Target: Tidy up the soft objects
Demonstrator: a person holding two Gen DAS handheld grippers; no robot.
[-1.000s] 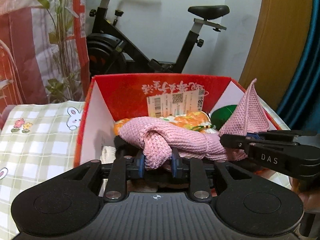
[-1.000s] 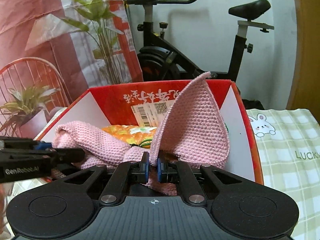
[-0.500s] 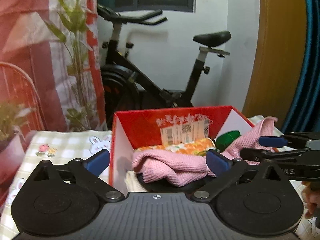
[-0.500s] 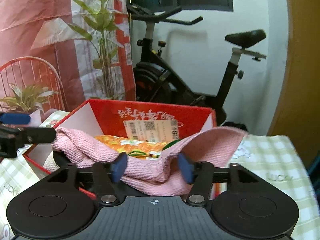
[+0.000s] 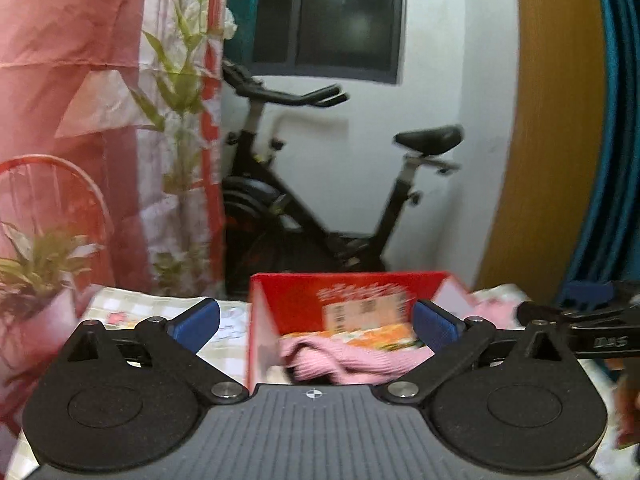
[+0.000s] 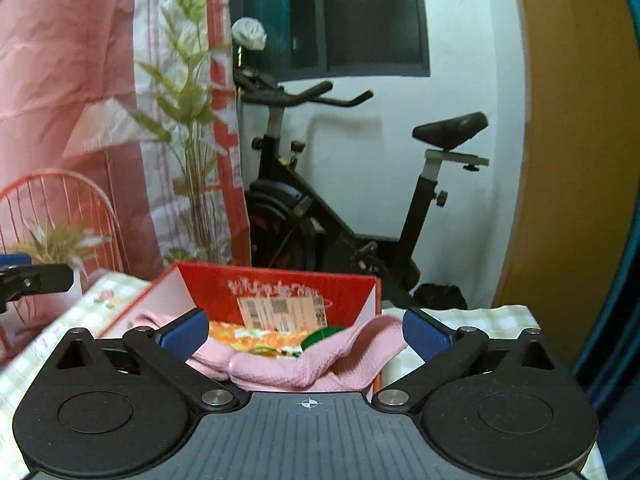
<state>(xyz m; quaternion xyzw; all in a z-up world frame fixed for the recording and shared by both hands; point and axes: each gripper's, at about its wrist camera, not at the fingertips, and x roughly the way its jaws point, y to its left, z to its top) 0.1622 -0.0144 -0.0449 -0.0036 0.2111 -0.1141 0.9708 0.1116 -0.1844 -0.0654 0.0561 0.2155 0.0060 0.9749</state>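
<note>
Where tools gape, knitted pink cloth (image 6: 304,364), red box (image 6: 280,288)

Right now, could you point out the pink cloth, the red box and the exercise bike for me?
pink cloth (image 6: 288,372): right wrist view, on its folded middle.
red box (image 6: 280,286): right wrist view, on its red back wall.
exercise bike (image 6: 450,126): right wrist view, on its black saddle.
</note>
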